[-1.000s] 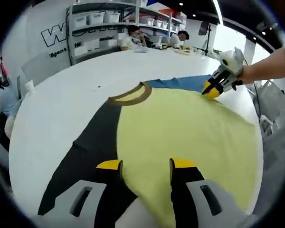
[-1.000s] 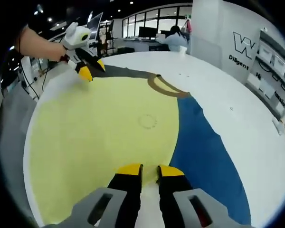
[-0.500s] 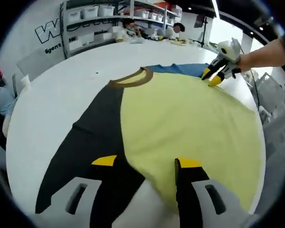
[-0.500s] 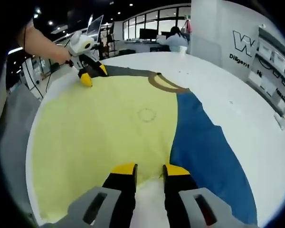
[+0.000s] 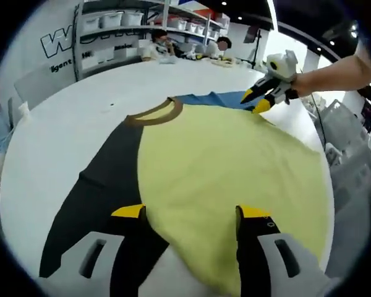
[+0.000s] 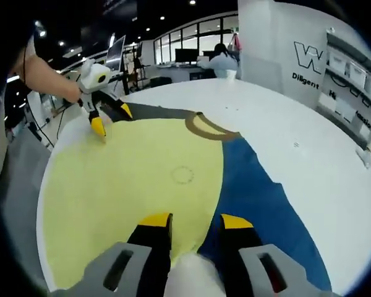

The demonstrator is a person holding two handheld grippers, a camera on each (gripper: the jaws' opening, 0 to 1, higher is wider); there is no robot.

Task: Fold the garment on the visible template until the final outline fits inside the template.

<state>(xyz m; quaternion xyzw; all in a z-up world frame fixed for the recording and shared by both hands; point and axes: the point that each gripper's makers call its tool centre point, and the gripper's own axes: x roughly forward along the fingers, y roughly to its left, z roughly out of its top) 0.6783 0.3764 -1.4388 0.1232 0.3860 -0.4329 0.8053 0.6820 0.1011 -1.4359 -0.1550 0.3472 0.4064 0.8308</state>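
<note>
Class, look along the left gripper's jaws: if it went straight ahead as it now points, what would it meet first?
Probably the yellow panel of the garment, lying directly ahead of the open left gripper; depth is hard to judge.

Open lab-cum-office — shelving with storage bins [image 5: 120, 18], wall lettering [image 6: 309, 59], seated people at desks [image 6: 221, 59].

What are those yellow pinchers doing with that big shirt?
A person is working on a T-shirt spread flat on a white table, with a gripper in each hand. The shirt has a yellow body, one black sleeve and one blue sleeve. The left gripper and the right gripper are both open over the shirt's edge. Nothing is folded yet.
</note>
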